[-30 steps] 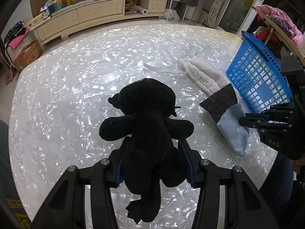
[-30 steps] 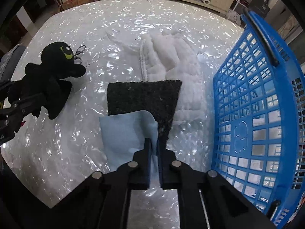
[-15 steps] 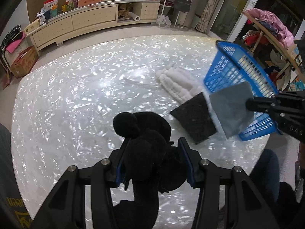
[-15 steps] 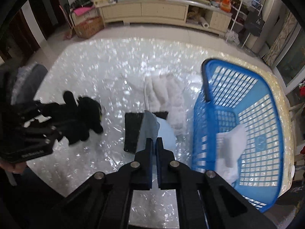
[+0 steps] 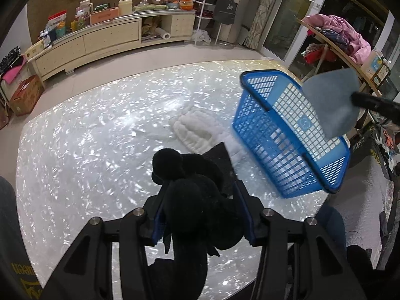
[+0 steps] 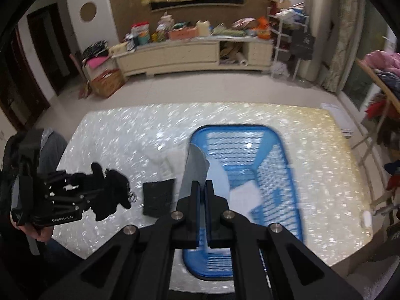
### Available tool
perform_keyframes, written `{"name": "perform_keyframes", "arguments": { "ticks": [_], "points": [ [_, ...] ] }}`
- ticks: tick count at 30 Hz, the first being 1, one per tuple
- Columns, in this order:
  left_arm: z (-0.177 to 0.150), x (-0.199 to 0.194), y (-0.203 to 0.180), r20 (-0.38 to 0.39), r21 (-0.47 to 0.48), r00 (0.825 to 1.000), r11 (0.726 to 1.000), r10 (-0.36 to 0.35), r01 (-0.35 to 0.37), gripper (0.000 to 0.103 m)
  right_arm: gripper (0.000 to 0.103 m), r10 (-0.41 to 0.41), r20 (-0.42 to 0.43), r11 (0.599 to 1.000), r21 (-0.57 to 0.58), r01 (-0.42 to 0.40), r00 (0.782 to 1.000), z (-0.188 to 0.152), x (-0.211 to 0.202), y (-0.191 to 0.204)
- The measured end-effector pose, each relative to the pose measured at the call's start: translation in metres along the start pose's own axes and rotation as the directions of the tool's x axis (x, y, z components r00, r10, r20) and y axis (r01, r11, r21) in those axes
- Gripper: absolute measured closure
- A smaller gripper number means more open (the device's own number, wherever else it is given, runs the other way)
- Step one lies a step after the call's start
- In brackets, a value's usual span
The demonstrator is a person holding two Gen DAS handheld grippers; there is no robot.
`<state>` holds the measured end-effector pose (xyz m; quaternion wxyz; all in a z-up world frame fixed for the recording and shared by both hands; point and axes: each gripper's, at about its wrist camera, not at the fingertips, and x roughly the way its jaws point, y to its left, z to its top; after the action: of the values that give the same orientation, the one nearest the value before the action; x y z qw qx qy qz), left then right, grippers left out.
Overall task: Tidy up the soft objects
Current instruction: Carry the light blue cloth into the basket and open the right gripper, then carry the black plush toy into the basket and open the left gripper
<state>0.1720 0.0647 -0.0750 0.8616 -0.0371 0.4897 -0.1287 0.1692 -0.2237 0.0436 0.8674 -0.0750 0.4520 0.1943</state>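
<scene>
My left gripper (image 5: 201,212) is shut on a black plush toy (image 5: 197,200) and holds it high above the white table (image 5: 87,130); it also shows in the right wrist view (image 6: 110,195). My right gripper (image 6: 203,187) is shut on a light blue cloth (image 6: 197,172) and holds it over the blue basket (image 6: 272,165). The cloth (image 5: 332,102) hangs above the basket (image 5: 287,150) in the left wrist view. A black pad (image 6: 158,197) and a white fluffy cloth (image 5: 197,132) lie on the table. A white item (image 6: 246,196) lies inside the basket.
A long cream cabinet (image 5: 100,37) loaded with clutter stands against the far wall. A rack with pink clothes (image 5: 345,35) stands to the right of the table. A cardboard box (image 6: 106,83) sits on the floor.
Both grippers have risen well above the table. The right one has carried the blue cloth from beside the black pad to above the basket. The left still holds the plush.
</scene>
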Motion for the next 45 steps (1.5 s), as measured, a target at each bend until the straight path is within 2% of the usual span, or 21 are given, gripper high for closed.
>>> {"name": "perform_keyframes", "arguments": {
  "ticks": [2,7,11,19,25,30,32,33,34,35,36,38,39,40,45],
  "points": [
    [0.003,0.003,-0.008,-0.004,0.005,1.000,1.000,-0.006,0.006,0.057,0.100,-0.022,0.018,1.000,0.018,0.022,1.000,-0.001,-0.012,-0.015],
    [0.006,0.011,-0.022,-0.014,0.018,1.000,1.000,-0.013,0.013,0.057,0.100,-0.035,0.009,0.999,0.041,0.035,0.999,-0.006,-0.006,-0.041],
    [0.004,0.019,-0.027,-0.032,0.017,0.999,1.000,-0.010,0.010,0.057,0.100,-0.005,-0.021,0.998,0.063,0.006,1.000,-0.011,0.010,-0.049],
    [0.000,0.027,-0.019,-0.058,-0.004,0.998,1.000,0.016,-0.016,0.057,0.100,0.092,-0.136,0.990,0.123,-0.076,0.986,-0.023,0.069,-0.055],
    [0.001,0.021,-0.012,-0.058,-0.016,0.997,0.999,0.046,-0.047,0.057,0.100,0.091,-0.227,0.987,0.152,-0.057,0.970,-0.033,0.112,-0.060],
    [0.000,0.011,-0.015,-0.048,-0.018,0.997,0.998,0.062,-0.063,0.057,0.100,0.090,-0.271,0.989,0.140,-0.054,0.958,-0.039,0.123,-0.058],
    [0.002,0.006,-0.019,-0.041,-0.013,0.997,0.998,0.063,-0.063,0.057,0.093,0.064,-0.271,0.992,0.125,-0.031,0.961,-0.038,0.119,-0.055],
    [0.003,0.004,-0.021,-0.038,-0.011,0.997,0.998,0.063,-0.064,0.057,0.080,0.052,-0.264,0.993,0.118,-0.021,0.963,-0.038,0.115,-0.055],
    [0.005,0.001,-0.026,-0.032,-0.007,0.997,0.998,0.064,-0.065,0.057,0.060,0.043,-0.250,0.994,0.112,-0.015,0.967,-0.039,0.109,-0.054],
    [0.007,-0.001,-0.029,-0.027,-0.003,0.998,0.998,0.064,-0.064,0.057,0.051,0.036,-0.241,0.994,0.106,-0.011,0.970,-0.041,0.106,-0.053],
    [0.008,-0.005,-0.033,-0.020,0.002,0.998,0.998,0.064,-0.064,0.057,0.044,0.034,-0.225,0.995,0.097,-0.013,0.974,-0.042,0.100,-0.051],
    [0.013,-0.013,-0.043,-0.003,0.017,0.998,0.998,0.064,-0.064,0.057,0.042,0.024,-0.197,0.997,0.077,-0.009,0.980,-0.045,0.086,-0.054],
    [0.015,-0.016,-0.048,0.004,0.024,0.998,0.998,0.065,-0.065,0.057,0.037,0.016,-0.185,0.998,0.069,-0.003,0.983,-0.045,0.079,-0.053],
    [0.018,-0.019,-0.053,0.011,0.031,0.998,0.997,0.065,-0.065,0.057,0.029,0.010,-0.174,0.998,0.064,0.001,0.985,-0.046,0.073,-0.054],
    [0.033,-0.034,-0.084,0.047,0.076,0.997,0.995,0.059,-0.062,0.058,0.002,-0.001,-0.102,0.998,0.061,0.008,0.995,-0.053,0.037,-0.063]
  ]
}}
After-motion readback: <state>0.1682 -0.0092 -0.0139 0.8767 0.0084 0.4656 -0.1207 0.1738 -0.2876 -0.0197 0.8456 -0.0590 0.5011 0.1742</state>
